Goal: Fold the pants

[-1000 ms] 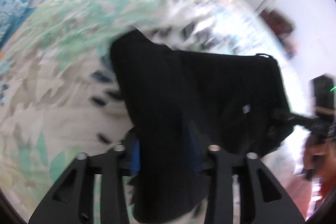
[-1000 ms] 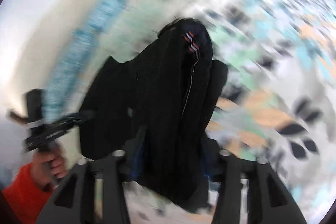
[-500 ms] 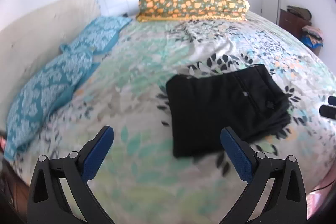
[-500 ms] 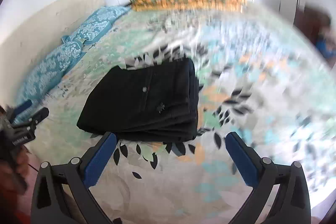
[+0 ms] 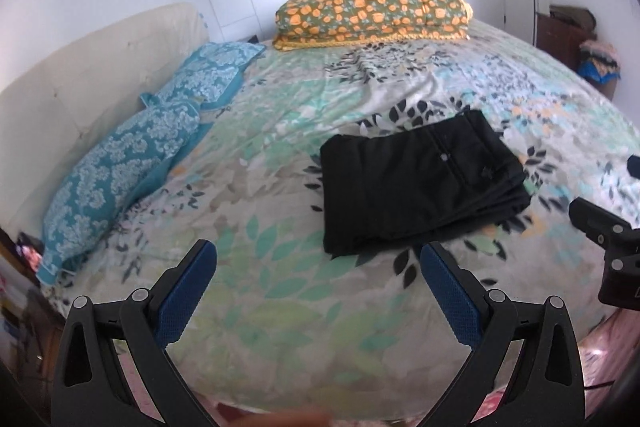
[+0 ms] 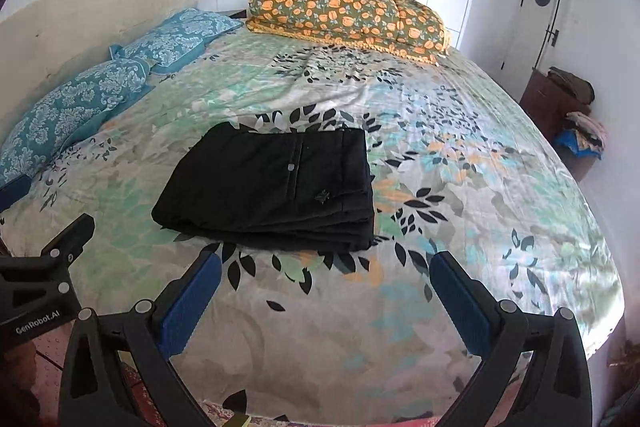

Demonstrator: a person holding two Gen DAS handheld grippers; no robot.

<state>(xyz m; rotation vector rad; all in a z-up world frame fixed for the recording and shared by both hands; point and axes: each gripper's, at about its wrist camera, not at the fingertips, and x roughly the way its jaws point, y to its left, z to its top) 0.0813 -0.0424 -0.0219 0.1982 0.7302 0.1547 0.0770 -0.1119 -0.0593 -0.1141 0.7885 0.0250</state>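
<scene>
The black pants [image 5: 420,179] lie folded in a flat rectangular stack on the floral bedspread [image 5: 280,187]; they also show in the right wrist view [image 6: 276,187]. My left gripper [image 5: 318,255] is open and empty, held back near the bed's front edge, short of the pants. My right gripper [image 6: 324,263] is open and empty, also just short of the stack. Each gripper shows at the edge of the other's view: the right one [image 5: 604,239] and the left one [image 6: 44,267].
Two blue patterned pillows [image 5: 132,155] lie along the cream headboard [image 5: 80,67] on the left. An orange floral pillow [image 5: 372,11] lies at the far side. A dark cabinet with piled clothes [image 6: 568,107] stands at the right by the wall.
One second ago both grippers were shut on the pants, carrying them. They let go, opened and drew back towards the bed's front edge. The pants now lie folded on the bed.
</scene>
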